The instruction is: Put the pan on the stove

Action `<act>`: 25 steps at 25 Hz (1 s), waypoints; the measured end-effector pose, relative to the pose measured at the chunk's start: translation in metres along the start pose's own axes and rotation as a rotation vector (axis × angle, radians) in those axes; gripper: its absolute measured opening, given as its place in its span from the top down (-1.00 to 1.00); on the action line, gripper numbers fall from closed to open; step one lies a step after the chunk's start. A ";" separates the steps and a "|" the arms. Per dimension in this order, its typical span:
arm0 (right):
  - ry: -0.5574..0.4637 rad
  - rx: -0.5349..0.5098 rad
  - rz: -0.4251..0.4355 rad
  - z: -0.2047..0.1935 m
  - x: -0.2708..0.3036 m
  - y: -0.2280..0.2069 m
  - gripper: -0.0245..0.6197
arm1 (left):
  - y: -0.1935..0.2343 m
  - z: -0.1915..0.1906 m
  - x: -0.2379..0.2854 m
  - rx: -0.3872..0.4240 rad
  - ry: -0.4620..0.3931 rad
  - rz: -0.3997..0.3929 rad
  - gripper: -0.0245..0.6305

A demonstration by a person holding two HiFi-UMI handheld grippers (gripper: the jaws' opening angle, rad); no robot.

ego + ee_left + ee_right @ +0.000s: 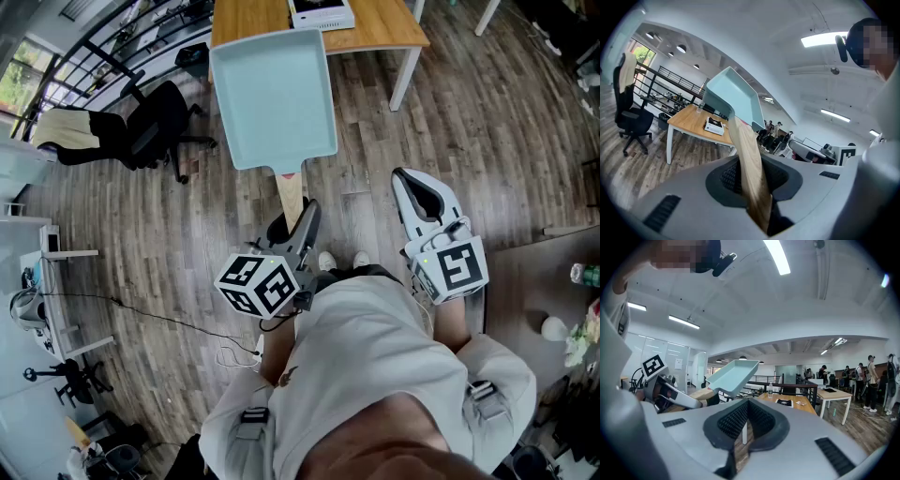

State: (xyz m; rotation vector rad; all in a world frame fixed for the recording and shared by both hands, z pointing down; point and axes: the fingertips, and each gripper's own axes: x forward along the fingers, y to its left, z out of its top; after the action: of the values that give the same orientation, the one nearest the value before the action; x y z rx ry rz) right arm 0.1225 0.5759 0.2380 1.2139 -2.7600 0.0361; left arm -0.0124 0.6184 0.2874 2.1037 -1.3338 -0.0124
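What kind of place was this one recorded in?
Probably an open-plan office or lab: wooden desk, black office chair, wood-plank floor, and people standing by other desks in the right gripper view.

Plank floor (487, 122) under me; wooden desk (384, 36) at twelve o'clock, black office chair (150, 131) (cream cloth draped) at ten.

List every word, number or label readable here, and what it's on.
No text can be read anywhere.
Marker cubes: black-and-white square patterns only, no letters.
White box on the wooden table: print too small.
Posted sheet: blurred.
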 end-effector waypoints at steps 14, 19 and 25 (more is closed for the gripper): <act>0.018 0.055 0.040 -0.021 -0.015 -0.036 0.86 | -0.035 -0.015 0.030 0.021 0.011 0.028 0.64; 0.019 0.065 0.051 -0.022 -0.006 -0.036 0.86 | -0.032 -0.013 0.036 0.022 0.024 0.021 0.64; 0.027 0.052 0.030 -0.021 0.017 -0.037 0.86 | -0.013 -0.001 0.047 0.033 0.032 0.001 0.64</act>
State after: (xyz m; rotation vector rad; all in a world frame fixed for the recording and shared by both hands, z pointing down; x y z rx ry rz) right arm 0.1409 0.5402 0.2597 1.1754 -2.7698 0.1269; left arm 0.0214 0.5843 0.2965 2.1216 -1.3240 0.0438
